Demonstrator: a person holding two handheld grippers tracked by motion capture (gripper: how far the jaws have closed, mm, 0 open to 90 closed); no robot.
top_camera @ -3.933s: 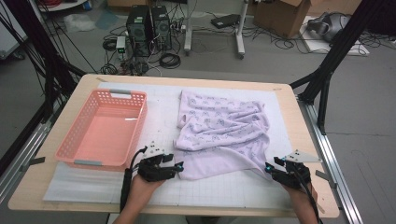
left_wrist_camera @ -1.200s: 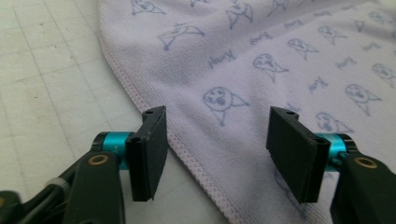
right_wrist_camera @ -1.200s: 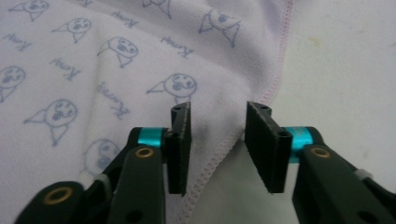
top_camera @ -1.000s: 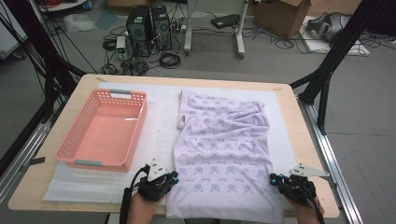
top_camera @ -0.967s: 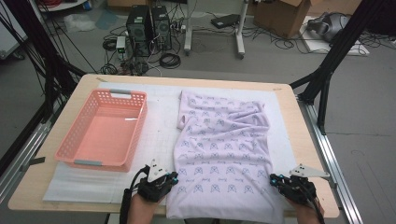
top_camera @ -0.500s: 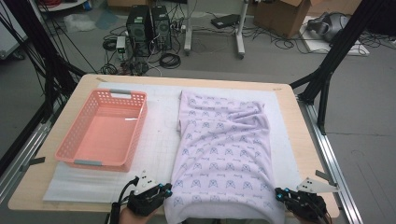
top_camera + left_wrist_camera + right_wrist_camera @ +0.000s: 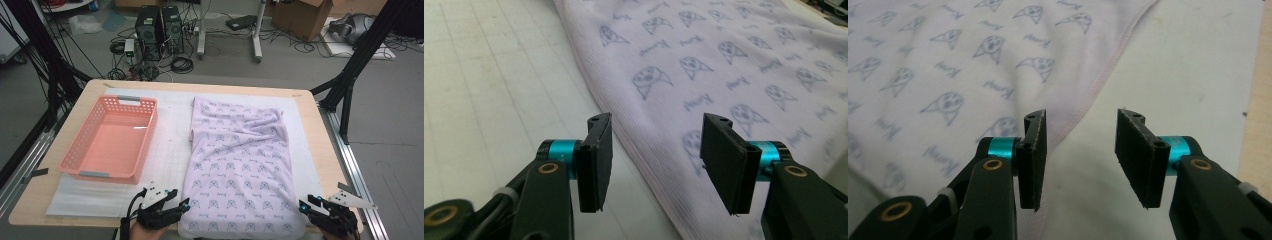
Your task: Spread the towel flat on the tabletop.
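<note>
Jaws of the left gripper (image 7: 176, 206) have just been opening and stand apart over the near left corner of the cloth (image 7: 239, 175), gripping nothing. The right gripper (image 7: 310, 206) has likewise been opening, its jaws apart over the cloth's near right hem. The cloth lies spread flat down the worktop (image 7: 327, 165), its near edge at the worktop's near edge, with a pink basket (image 7: 80, 147) toward the left edge.

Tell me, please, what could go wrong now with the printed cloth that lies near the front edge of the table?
1. The cloth reaches the table's front edge, so its near hem might slide off.
2. Both tools have just been opening and hold nothing. The left tool has the cloth's edge between its jaws; a careless move may drag it.
3. Folds remain at the far end, so a later fold could turn out uneven.
</note>
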